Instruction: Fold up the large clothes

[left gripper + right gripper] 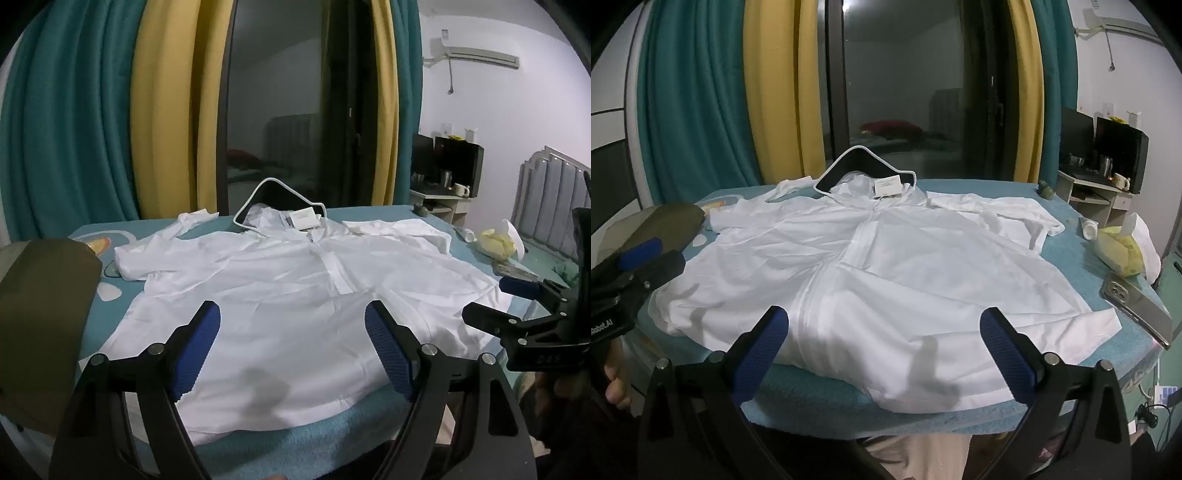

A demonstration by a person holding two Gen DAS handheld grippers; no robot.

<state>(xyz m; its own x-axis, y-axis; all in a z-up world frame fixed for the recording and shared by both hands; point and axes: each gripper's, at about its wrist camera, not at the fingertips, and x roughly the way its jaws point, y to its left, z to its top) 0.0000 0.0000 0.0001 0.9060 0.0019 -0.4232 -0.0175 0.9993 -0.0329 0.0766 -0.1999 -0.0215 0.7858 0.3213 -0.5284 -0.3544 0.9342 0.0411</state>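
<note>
Left wrist view: we see the white jacket [295,295] spread flat, front up, zip closed, on the blue bed cover [295,443], hood and tag at the far end, both sleeves out to the sides. Left gripper [291,332] hovers over the near hem w/ jaws wide, nothing between them. Right gripper [882,339] is likewise wide and empty, above the hem approx. right of the zip [827,280]. Fabric looks thin, light, soft and prob. slippery; it creases easily, so we expect it to slide and bunch if dragged. Best holds, we judge: a sleeve cuff [1049,229] or a hem corner [1108,321], pinching a single edge, not mid-panel.
</note>
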